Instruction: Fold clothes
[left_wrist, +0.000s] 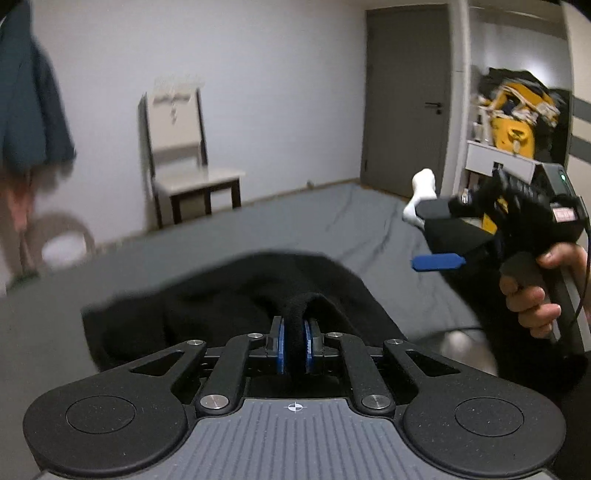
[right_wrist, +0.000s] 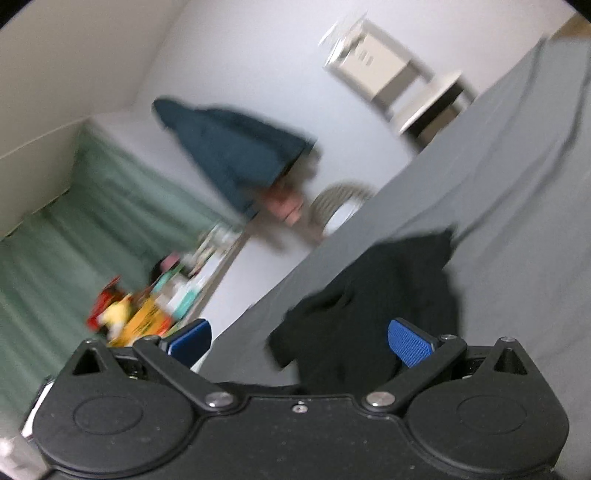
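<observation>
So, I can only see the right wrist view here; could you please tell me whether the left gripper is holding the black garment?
Observer: Yes. The left gripper is shut on a fold of the black garment, pinched between its blue pads.
Operator: Thank you. Is anything else lying on the bed that I am missing?
Observer: A white sock lies near the far end of the grey bed, beyond the right gripper.
Operator: And how is the right gripper being held?
Observer: A hand grips its handle, and its jaws stand open above the bed, holding nothing.
</observation>
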